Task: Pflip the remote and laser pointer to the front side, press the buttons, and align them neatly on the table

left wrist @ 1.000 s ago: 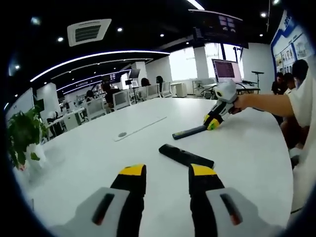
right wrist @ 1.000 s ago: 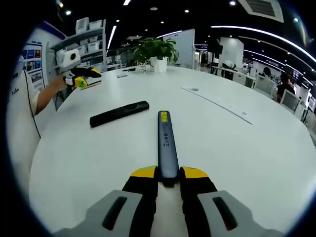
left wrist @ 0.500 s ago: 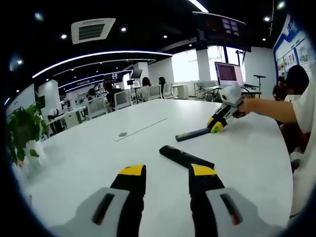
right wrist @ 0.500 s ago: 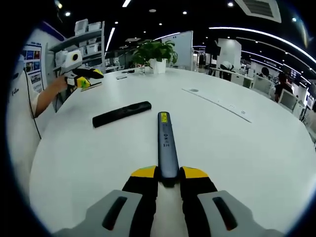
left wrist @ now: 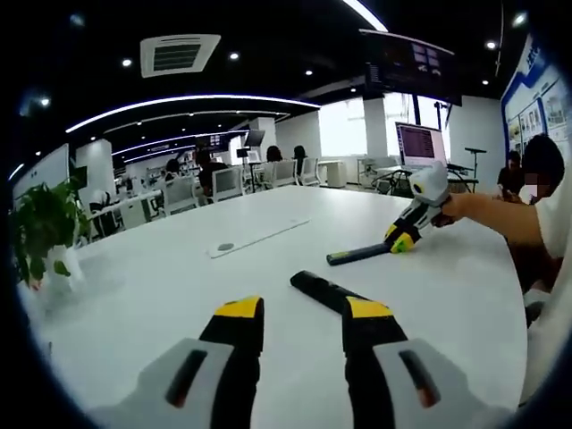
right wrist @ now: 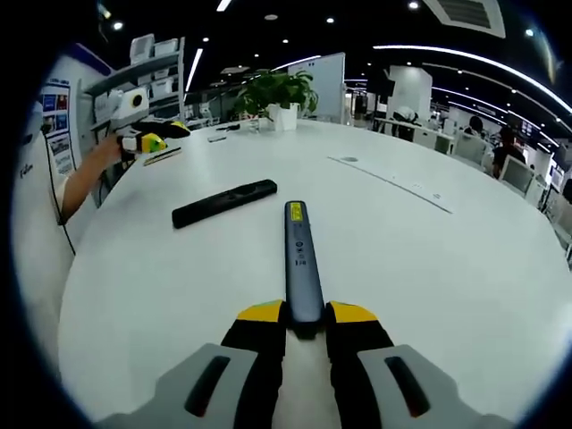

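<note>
Your right gripper (right wrist: 305,315) is clamped on the near end of the pointer (right wrist: 299,259), which lies face up on the table (right wrist: 429,268), pointing away from you. The remote (right wrist: 224,203) lies well apart to its left, dark side up. Your left gripper (left wrist: 304,313) hangs above the table with jaws apart, holding nothing, the remote (left wrist: 329,291) just beyond its tips.
</note>
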